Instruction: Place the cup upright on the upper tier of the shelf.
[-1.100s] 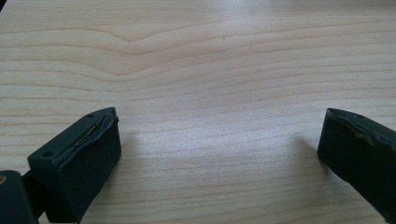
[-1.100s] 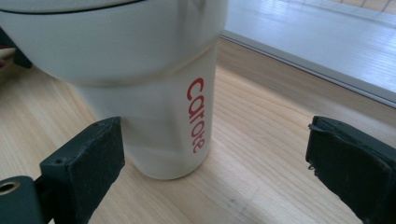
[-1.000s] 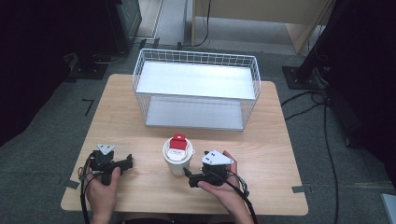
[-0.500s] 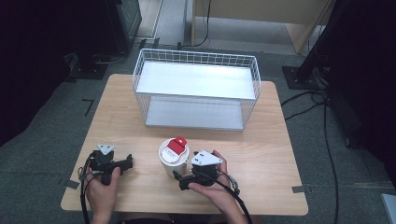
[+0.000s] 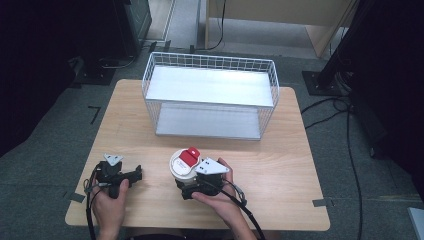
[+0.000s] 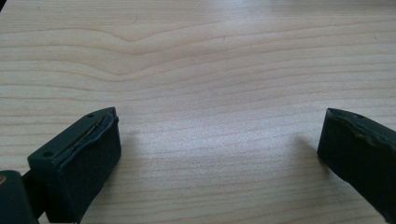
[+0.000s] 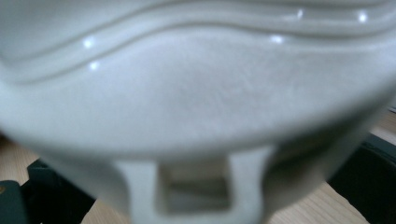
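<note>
A white cup (image 5: 181,172) with a red-labelled lid (image 5: 188,156) stands near the front middle of the wooden table (image 5: 280,165). My right gripper (image 5: 184,186) is pushed up against its lower body. In the right gripper view the cup (image 7: 196,102) is blurred and very close, and the two black jaws stand wide apart, one on each side of it. My left gripper (image 5: 136,174) rests on the table at the front left. It is open, with bare wood (image 6: 219,116) between its jaws.
A white wire basket (image 5: 210,95) stands at the back middle of the table, open at the top. Bare wood lies between it and the cup and at the right. Dark stands and cables surround the table on the floor.
My right gripper has moved left, up to the cup and around it. The cup has shifted slightly left. My left gripper has stayed put.
</note>
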Demonstrator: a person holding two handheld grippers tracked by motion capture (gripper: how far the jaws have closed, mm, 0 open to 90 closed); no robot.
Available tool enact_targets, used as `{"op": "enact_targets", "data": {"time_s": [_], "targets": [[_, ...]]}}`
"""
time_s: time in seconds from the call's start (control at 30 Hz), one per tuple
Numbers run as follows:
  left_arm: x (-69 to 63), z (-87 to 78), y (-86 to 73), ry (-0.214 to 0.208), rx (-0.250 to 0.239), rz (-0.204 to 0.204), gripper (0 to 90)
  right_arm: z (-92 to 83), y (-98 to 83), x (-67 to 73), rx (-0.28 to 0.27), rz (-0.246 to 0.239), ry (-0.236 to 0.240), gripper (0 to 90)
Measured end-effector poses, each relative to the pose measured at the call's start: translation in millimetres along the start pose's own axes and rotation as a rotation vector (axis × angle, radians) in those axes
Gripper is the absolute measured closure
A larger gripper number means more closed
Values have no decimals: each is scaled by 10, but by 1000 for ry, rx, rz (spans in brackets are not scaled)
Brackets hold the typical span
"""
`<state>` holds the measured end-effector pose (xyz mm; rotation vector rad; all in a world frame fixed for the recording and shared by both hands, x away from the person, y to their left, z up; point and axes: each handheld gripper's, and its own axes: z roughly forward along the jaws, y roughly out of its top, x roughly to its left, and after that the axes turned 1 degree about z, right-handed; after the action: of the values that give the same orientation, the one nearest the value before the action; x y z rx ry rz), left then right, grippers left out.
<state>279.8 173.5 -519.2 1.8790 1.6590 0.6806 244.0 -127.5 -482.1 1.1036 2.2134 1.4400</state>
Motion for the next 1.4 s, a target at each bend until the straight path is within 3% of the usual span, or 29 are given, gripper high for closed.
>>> {"op": "enact_targets", "data": {"time_s": [0.37, 0.5, 0.83, 1.4], "targets": [[0, 0, 0, 0, 1, 1, 0, 60, -16, 61, -87, -1, 13, 60], [1, -1, 0, 0, 2, 2, 0, 70, -19, 101, -115, -15, -12, 73], [1, -2, 1, -5, 3, 8, 0, 86, -52, 134, -185, 10, -49, 79], [-4, 2, 1, -7, -2, 6, 0, -79, 163, 104, -277, 13, -68, 99]]}}
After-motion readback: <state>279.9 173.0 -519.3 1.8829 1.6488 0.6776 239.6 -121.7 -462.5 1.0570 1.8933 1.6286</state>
